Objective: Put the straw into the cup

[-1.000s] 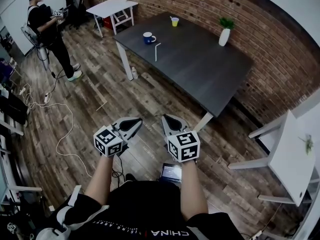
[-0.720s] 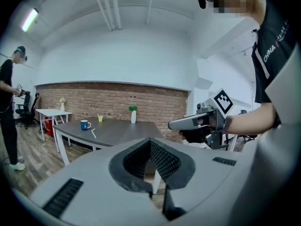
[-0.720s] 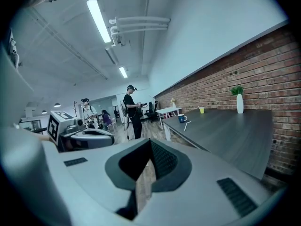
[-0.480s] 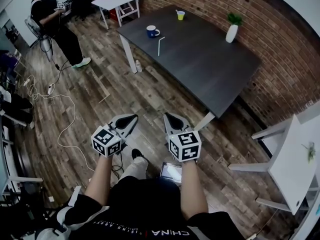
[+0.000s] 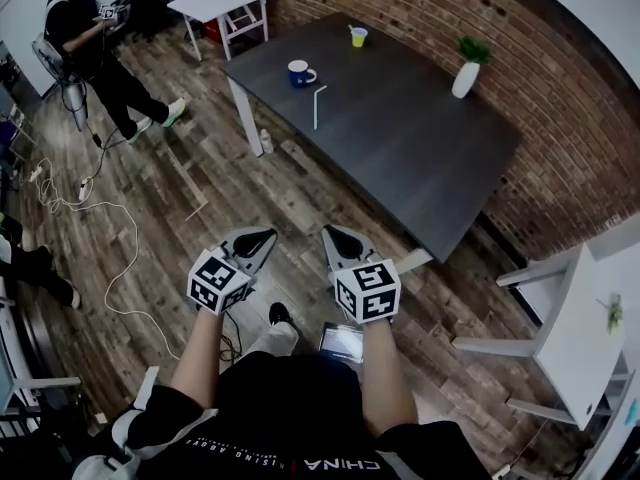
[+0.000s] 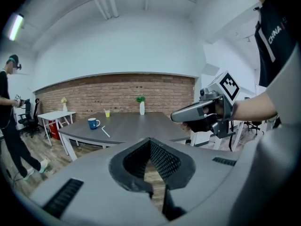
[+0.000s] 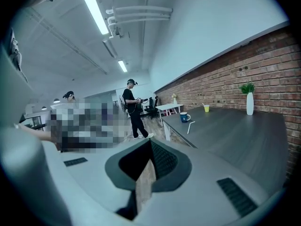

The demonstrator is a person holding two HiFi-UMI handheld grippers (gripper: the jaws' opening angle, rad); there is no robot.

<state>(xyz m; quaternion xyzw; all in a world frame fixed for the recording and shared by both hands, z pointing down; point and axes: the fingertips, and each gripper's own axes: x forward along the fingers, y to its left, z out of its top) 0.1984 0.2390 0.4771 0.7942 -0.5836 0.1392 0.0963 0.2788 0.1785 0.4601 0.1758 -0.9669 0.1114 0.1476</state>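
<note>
Standing well back from the bench [image 5: 400, 148], with both tongs held out over the wooden floor [image 5: 200, 188], puts the task at its very start: as far as can be seen, no step of it is done. The left tongs [image 5: 266, 236] have their jaws together with nothing between them, and only a sliver of floor shows past the pads in the left gripper view. The right tongs [image 5: 330, 232] are likewise closed and empty. The straw [image 5: 318, 106] lies flat on the bench near its far-left end, untouched and well apart from both tongs. Just beyond it stands a blue mug [image 5: 298, 73], near but not touching. Further back is a small yellow cup [image 5: 358, 37] with something thin in it, too small to make out. Which of the two is the cup meant I cannot say, though the mug is closer to the straw. A white vase [image 5: 465, 76] with a green plant stands toward the brick wall, and another person [image 5: 90, 43] stands off at the far left. Everything is left: reach the bench, open one pair of tongs, pick up the straw and stand it in the cup.
</note>
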